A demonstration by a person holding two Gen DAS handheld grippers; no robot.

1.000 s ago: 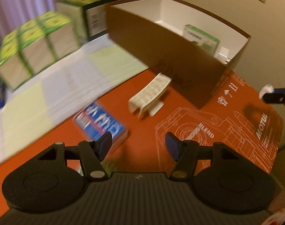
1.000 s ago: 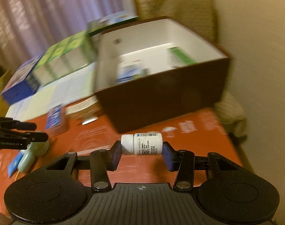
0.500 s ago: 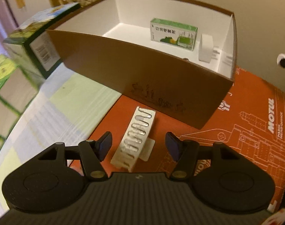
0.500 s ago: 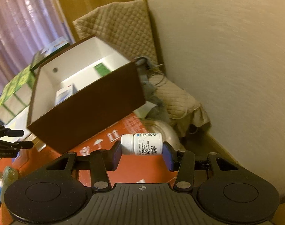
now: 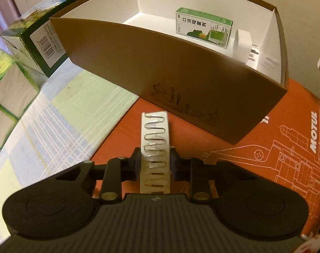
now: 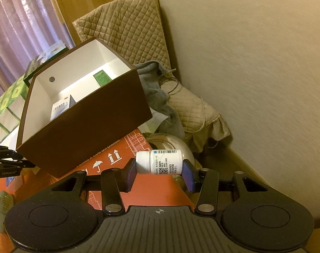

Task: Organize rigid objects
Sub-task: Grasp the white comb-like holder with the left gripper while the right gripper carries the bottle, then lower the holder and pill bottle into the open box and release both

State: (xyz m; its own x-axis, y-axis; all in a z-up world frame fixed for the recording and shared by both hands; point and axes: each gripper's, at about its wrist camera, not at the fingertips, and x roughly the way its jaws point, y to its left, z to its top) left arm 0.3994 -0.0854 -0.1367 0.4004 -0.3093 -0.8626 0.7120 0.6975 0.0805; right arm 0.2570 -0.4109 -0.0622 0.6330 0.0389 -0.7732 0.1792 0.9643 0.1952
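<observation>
Now closing on white blister strip (image 5: 154, 147): L gripper (image 5: 154, 165), jaws pinching mid-length; light, thin, bendy, crushable; R gripper (image 6: 160, 168) clamps pill bottle (image 6: 160, 162) endwise.

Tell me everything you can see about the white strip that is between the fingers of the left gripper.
The white strip is long, narrow and flat, apparently plastic, with a silvery zigzag line along its top face. It lies lengthwise along the left gripper, pointing toward the brown box without touching it. The jaws are closing, their pads at its two long edges. Its far end is over the orange mat.
</observation>
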